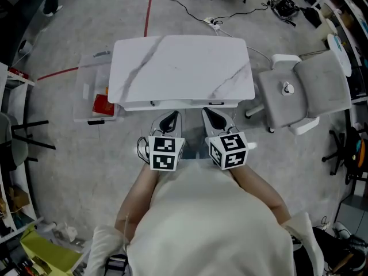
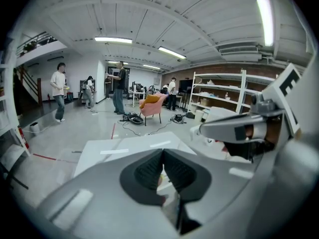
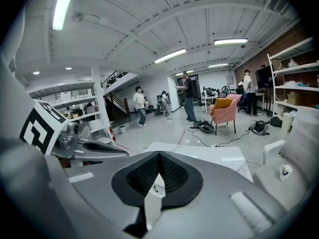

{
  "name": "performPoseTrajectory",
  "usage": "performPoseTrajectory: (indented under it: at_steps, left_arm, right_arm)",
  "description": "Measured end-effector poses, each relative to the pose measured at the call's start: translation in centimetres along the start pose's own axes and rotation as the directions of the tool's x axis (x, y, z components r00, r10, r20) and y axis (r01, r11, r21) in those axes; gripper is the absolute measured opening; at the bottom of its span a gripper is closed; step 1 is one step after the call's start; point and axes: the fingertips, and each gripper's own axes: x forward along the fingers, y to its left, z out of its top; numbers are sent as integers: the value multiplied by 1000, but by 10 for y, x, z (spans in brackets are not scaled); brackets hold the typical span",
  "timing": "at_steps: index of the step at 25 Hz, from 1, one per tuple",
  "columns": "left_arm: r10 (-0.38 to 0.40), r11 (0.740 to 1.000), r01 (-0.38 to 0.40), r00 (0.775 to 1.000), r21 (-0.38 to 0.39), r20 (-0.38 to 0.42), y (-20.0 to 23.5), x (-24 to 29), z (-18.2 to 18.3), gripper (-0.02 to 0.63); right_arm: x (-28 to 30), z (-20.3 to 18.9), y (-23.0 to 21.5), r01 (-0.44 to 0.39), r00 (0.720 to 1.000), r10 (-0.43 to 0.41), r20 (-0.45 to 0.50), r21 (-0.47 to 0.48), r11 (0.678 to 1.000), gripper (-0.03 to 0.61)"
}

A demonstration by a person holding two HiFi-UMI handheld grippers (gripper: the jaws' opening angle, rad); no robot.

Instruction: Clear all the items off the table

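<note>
both left gripper [image 1: 168,121] and right gripper [image 1: 214,119] are closed, empty; counter [image 1: 178,68] just ahead looks bare, clearing seems done, nothing left to grasp

A grey office chair [image 1: 302,91] is standing on the concrete floor [image 1: 75,33] at the right. Black cables [image 1: 283,7] are lying in a bundle beyond it. A pink armchair [image 2: 152,106] is sitting farther back, several people [image 2: 118,91] are standing around it, and white shelves [image 2: 219,91] are lining the right side.
</note>
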Motion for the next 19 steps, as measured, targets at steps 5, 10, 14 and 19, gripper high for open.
performPoseTrajectory:
  at_steps: [5,10,14,19]
  left_arm:
    - [-5,1000,5,1000,10,1,-2,2,3,9]
    - [-19,1000,19,1000,23,7,-9,3,6,9]
    - [-25,999,25,1000,30,12,-10,6,11,9]
    - [-22,1000,22,1000,19,17,-4,8,12,9]
  right_arm:
    - [0,-1,-1,-2,1000,2,0,-5,1000,-3]
    - [-3,-3,-4,9,1000,-9,2,-4,1000,-3]
    - [-3,-1,-8,19,1000,-19,10,2,1000,-3]
    - [2,0,-7,23,1000,-23,11,-13,1000,-3]
